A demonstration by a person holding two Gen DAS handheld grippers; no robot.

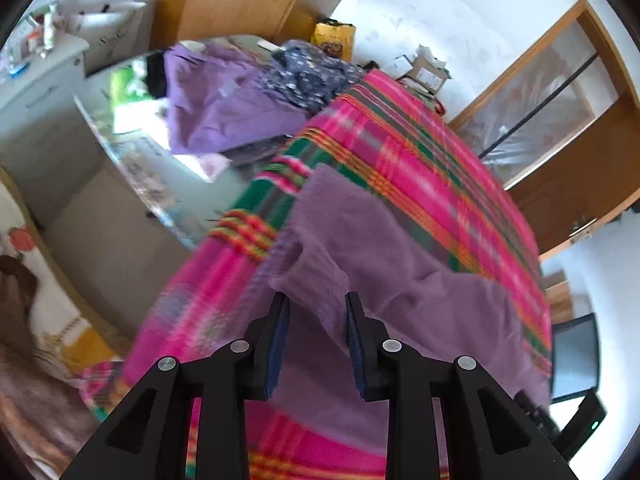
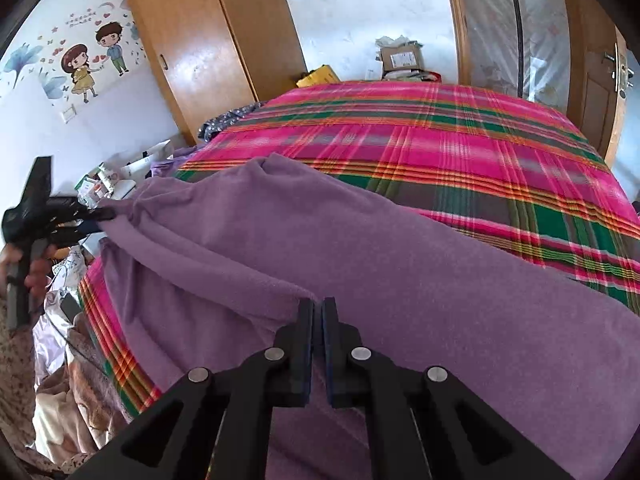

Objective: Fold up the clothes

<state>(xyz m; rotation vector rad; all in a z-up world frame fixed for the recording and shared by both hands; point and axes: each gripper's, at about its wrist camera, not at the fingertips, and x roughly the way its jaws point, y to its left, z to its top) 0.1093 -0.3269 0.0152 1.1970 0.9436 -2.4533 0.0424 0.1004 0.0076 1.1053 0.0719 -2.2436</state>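
My right tongs [image 2: 318,304] are clamped on a fold of the purple fleece [image 2: 360,260], pads nearly together with the cloth edge pinched between them. My left tongs [image 1: 318,300] stand apart; a corner of the fleece lies between the pads, and I see no pad pressing on it. The fleece stretches between both tools and drapes across the pink plaid bed [image 2: 460,140]. In the right view, a hand [image 2: 24,268] holds the left tool at the fleece's far corner. More clothes [image 1: 224,96] are piled beyond the bed, by a wardrobe [image 2: 208,48].
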